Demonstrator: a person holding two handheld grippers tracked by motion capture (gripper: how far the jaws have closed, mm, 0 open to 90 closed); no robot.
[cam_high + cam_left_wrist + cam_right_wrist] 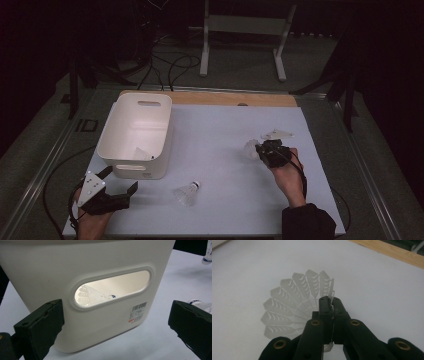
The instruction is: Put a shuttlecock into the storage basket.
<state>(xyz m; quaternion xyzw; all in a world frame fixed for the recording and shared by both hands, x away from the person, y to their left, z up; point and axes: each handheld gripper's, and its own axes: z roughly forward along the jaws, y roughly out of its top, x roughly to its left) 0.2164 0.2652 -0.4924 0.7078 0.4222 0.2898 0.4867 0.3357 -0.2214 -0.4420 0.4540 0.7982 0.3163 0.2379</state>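
White plastic shuttlecock (289,312), slotted skirt fanned out, sits at the table's right side. Right gripper (330,305) is clamped on the skirt's rim. Left gripper (120,181) gapes, holding nothing, just in front of the white bin (116,137). Pale tabletop (225,150), dark room behind.

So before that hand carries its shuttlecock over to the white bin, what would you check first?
1. Right gripper shut on the shuttlecock: ok, jaws pinch its skirt edge.
2. Grip secure: cannot tell, only a thin bit of skirt is caught.
3. Bin open on top: ok, one shuttlecock already inside.
4. Path from the right gripper to the bin clear: ok, bare table between.
5. Left gripper out of the way: ok, open, beside the bin's near wall.
6. Spare shuttlecock left on the table: ok, lying apart.
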